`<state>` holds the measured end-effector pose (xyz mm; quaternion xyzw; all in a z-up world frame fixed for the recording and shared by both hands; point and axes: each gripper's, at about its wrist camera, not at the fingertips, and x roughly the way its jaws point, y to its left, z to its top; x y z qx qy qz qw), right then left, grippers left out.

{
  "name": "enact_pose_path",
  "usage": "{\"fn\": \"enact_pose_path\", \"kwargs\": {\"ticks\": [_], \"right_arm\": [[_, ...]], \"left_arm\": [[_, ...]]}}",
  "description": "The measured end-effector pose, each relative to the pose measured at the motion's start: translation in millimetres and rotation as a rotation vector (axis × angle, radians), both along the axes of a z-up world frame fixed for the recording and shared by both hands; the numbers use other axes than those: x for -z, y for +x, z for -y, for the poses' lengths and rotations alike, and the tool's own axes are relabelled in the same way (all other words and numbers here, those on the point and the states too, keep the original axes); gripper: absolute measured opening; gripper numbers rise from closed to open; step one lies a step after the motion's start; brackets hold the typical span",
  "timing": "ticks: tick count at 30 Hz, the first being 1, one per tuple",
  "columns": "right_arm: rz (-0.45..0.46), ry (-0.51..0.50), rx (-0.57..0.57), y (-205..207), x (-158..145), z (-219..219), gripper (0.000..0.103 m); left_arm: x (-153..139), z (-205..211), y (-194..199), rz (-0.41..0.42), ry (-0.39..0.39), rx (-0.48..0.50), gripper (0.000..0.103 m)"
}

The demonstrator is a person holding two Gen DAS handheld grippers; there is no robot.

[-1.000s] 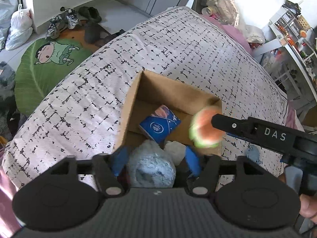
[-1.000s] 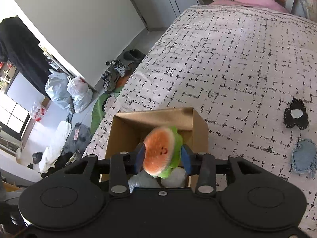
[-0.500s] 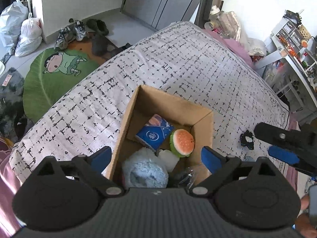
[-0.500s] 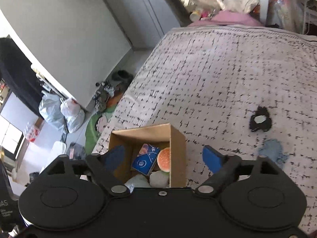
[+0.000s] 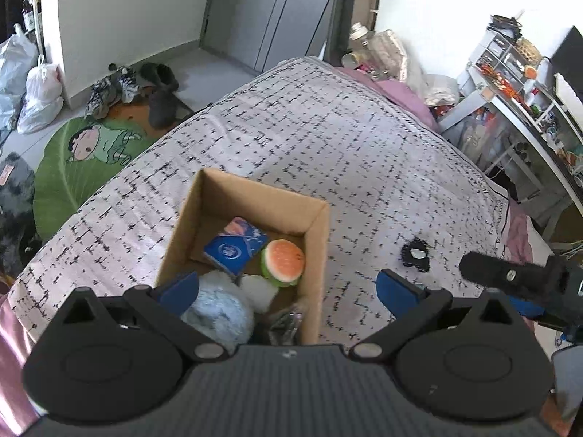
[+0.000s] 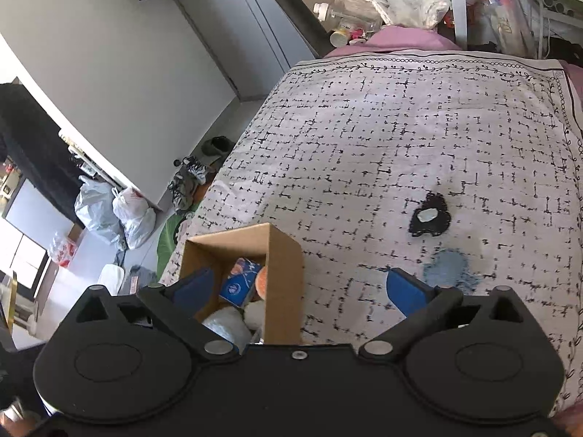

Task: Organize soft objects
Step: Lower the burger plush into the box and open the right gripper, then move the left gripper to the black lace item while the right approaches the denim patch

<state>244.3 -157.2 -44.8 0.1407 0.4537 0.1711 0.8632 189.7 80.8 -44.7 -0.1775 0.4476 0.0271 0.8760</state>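
Where watermelon toy (image 5: 283,262) now lies: inside cardboard box (image 5: 316,240) on bed (image 5: 328,153), beside blue packet (image 5: 233,251), near fluffy blue ball (image 5: 218,315). Left gripper (image 5: 288,287) fingers (image 5: 395,291) spread wide, just been opening, holding nothing. Right gripper (image 6: 297,287) fingers (image 6: 402,291) likewise wide, just been opening, nothing between. A second ago gripped toy over box; since dropped in. Black soft item (image 6: 429,216) and blue cloth piece (image 6: 450,269) outside on bedspread.
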Motion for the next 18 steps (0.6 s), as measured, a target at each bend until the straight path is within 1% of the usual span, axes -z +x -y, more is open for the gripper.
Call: {"fn": "enact_pose_path", "kwargs": {"ticks": [5, 12, 15, 18], "right_arm": [[-0.022, 0.016, 0.024, 3.0, 10.8, 26.1, 0.103], [-0.051, 0.046, 0.065, 11.0, 25.5, 59.6, 0.103], [-0.076, 0.059, 0.079, 16.8, 35.9, 71.7, 0.103], [-0.093, 0.071, 0.088, 21.5, 44.6, 82.7, 0.103]], "left_arm": [[-2.2, 23.5, 4.2, 0.009, 0.007, 0.022, 0.103], [3.4, 54.9, 13.7, -0.019, 0.018, 0.041, 0.103], [5.0, 65.7, 20.1, -0.021, 0.043, 0.037, 0.103], [8.7, 74.1, 28.4, -0.027, 0.034, 0.035, 0.103]]}}
